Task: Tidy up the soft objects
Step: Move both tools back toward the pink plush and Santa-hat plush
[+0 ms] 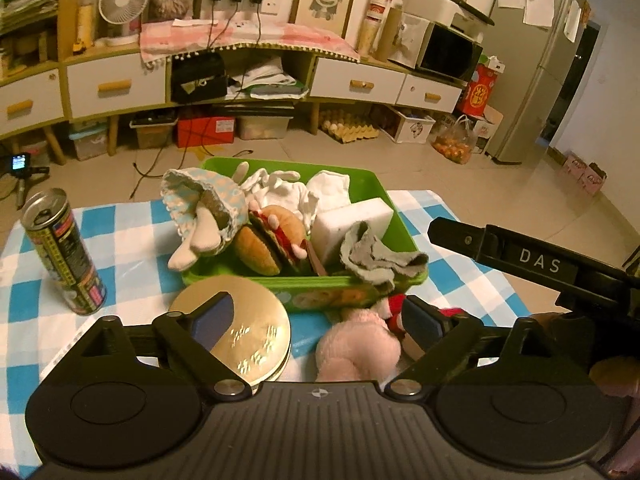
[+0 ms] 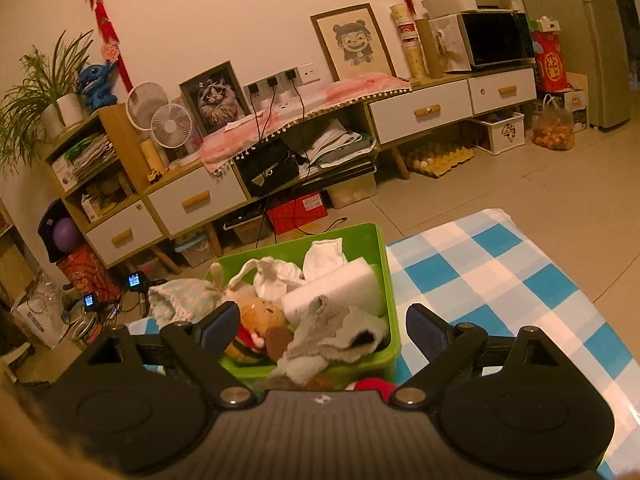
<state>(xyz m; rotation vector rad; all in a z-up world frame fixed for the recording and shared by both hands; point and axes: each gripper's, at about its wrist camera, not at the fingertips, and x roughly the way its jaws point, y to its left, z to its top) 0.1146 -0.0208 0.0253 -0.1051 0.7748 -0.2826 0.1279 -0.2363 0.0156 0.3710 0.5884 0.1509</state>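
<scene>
A green bin [image 1: 394, 200] on the checked tablecloth holds a plush burger [image 1: 268, 240], a white sponge block [image 1: 352, 220], a grey cloth [image 1: 376, 258] over its front rim, white socks [image 1: 288, 190] and a pale blue plush [image 1: 204, 208]. A pink plush with red trim [image 1: 356, 344] lies on the table in front of the bin. My left gripper [image 1: 320, 316] is open, low over the table, with the pink plush between its fingers. My right gripper [image 2: 320, 328] is open and empty above the bin's [image 2: 384, 248] near end, over the grey cloth [image 2: 332, 336]. Its body also shows in the left wrist view [image 1: 532, 260].
A tall drink can [image 1: 64, 252] stands at the table's left. A round gold tin [image 1: 244, 332] lies in front of the bin, under my left finger. The blue-and-white checked cloth [image 2: 512, 272] extends right. Cabinets and floor clutter lie beyond the table.
</scene>
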